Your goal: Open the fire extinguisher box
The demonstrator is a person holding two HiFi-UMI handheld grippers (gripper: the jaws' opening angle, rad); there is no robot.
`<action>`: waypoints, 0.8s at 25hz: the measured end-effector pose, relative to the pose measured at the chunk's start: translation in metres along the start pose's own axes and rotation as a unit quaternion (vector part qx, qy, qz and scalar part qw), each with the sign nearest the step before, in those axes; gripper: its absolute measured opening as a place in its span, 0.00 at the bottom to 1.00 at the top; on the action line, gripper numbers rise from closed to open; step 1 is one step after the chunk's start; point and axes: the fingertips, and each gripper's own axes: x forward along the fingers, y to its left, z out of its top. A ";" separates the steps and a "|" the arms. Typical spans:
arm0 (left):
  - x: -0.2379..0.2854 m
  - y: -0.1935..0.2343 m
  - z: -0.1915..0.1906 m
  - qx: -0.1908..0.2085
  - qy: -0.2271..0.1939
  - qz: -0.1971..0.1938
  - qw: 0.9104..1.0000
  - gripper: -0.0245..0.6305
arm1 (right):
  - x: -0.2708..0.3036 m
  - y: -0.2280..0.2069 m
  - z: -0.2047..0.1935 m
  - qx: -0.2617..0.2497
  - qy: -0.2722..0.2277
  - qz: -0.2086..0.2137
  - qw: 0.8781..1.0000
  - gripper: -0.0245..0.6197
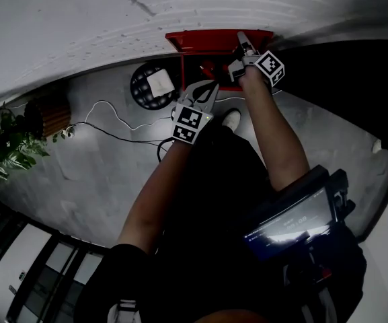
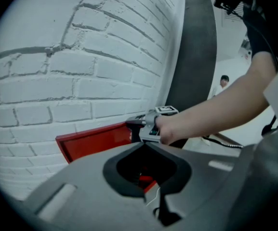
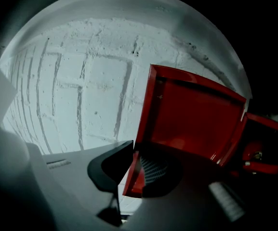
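The red fire extinguisher box (image 1: 204,64) stands on the floor against the white brick wall. Its red door (image 1: 207,40) is swung open and its inner face (image 3: 191,119) fills the right gripper view. My right gripper (image 3: 136,160) is shut on the door's free edge, high at the wall in the head view (image 1: 242,46). A red extinguisher (image 3: 255,157) shows inside the box. My left gripper (image 1: 204,96) hovers in front of the box, shut, tips touching, holding nothing (image 2: 146,146). The left gripper view also shows the door (image 2: 95,141) and the right gripper (image 2: 151,128).
A round black base with a white square (image 1: 154,85) lies left of the box. Cables (image 1: 113,130) trail over the grey floor. A plant (image 1: 2,147) stands at the left. A white shoe (image 1: 230,118) and a screen device (image 1: 294,221) sit near my body. A distant person (image 2: 222,83) stands beyond.
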 end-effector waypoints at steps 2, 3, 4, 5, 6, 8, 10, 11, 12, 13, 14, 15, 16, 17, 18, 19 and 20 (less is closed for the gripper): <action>-0.009 0.000 0.006 0.001 -0.001 0.002 1.000 0.04 | -0.006 0.010 0.000 -0.016 0.005 -0.005 1.000 0.11; -0.011 0.000 0.009 0.001 -0.004 0.002 1.000 0.04 | -0.009 0.013 0.000 -0.023 0.009 -0.007 1.000 0.12; -0.012 0.001 0.011 0.001 -0.006 0.002 1.000 0.04 | -0.013 0.015 -0.001 -0.028 0.014 -0.008 0.999 0.15; -0.013 0.002 0.012 0.002 -0.009 0.001 1.000 0.04 | -0.017 0.014 -0.003 -0.033 0.021 -0.008 0.999 0.17; -0.013 0.003 0.012 0.004 -0.010 -0.001 1.000 0.04 | -0.021 0.012 -0.006 -0.039 0.027 -0.010 0.999 0.19; -0.016 0.003 0.011 0.010 -0.011 -0.008 1.000 0.04 | -0.031 0.014 -0.008 -0.061 0.038 -0.012 0.997 0.21; -0.025 0.001 0.009 0.015 -0.011 -0.015 1.000 0.04 | -0.042 0.032 -0.011 -0.101 0.047 0.003 0.994 0.18; -0.030 0.003 0.007 0.016 -0.013 -0.018 1.000 0.04 | -0.046 0.046 -0.014 -0.125 0.054 0.019 0.991 0.12; -0.034 0.005 0.005 0.016 -0.016 -0.020 1.000 0.04 | -0.050 0.061 -0.019 -0.150 0.064 0.039 0.986 0.08; -0.039 0.007 0.006 0.017 -0.020 -0.022 0.999 0.04 | -0.055 0.078 -0.024 -0.175 0.075 0.060 0.980 0.06; -0.046 0.006 0.010 0.017 -0.027 -0.026 0.999 0.04 | -0.064 0.098 -0.029 -0.201 0.086 0.080 0.973 0.05; -0.055 0.000 0.018 0.019 -0.034 -0.030 0.999 0.04 | -0.078 0.121 -0.033 -0.227 0.096 0.098 0.964 0.05; -0.066 -0.009 0.029 0.023 -0.042 -0.036 0.998 0.04 | -0.096 0.147 -0.036 -0.253 0.104 0.116 0.955 0.05; -0.077 -0.019 0.041 0.028 -0.051 -0.043 0.997 0.04 | -0.116 0.174 -0.038 -0.283 0.112 0.134 0.943 0.05; -0.088 -0.028 0.052 0.034 -0.059 -0.049 0.996 0.04 | -0.135 0.198 -0.042 -0.318 0.118 0.151 0.928 0.05; -0.098 -0.035 0.061 0.038 -0.066 -0.055 0.996 0.04 | -0.152 0.219 -0.048 -0.358 0.124 0.166 0.910 0.05; -0.108 -0.040 0.067 0.041 -0.074 -0.059 0.995 0.04 | -0.167 0.236 -0.055 -0.400 0.131 0.177 0.890 0.05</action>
